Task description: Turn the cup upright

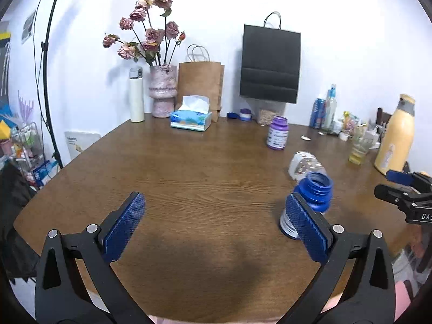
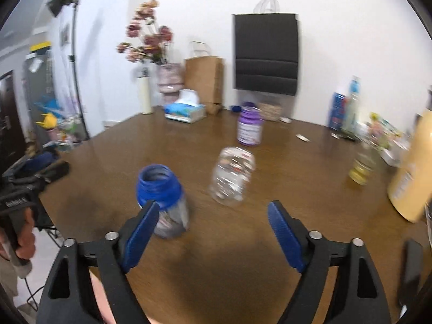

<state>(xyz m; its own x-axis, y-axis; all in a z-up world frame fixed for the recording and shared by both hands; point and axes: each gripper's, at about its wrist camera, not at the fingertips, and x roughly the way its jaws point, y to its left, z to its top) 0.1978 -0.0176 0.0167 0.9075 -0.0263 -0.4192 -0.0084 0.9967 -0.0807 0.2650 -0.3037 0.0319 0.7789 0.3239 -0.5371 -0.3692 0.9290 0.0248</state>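
The cup [image 1: 314,191] is a clear jar with a blue threaded rim. It stands on the brown table [image 1: 189,178] with its open mouth up. My left gripper [image 1: 215,198] is open and holds nothing; its right fingertip overlaps the cup's lower part. In the blurred right wrist view the cup [image 2: 162,197] sits just beyond the left fingertip of my right gripper [image 2: 213,206], which is open with nothing between its fingers. The right gripper [image 1: 391,185] also shows at the right edge of the left wrist view.
A clear plastic bottle [image 1: 303,164] lies on its side behind the cup. A purple jar [image 1: 278,136] stands further back. A tissue box [image 1: 190,120], a vase of roses [image 1: 163,94] and paper bags line the wall. A yellow flask [image 1: 397,140] and small bottles crowd the right.
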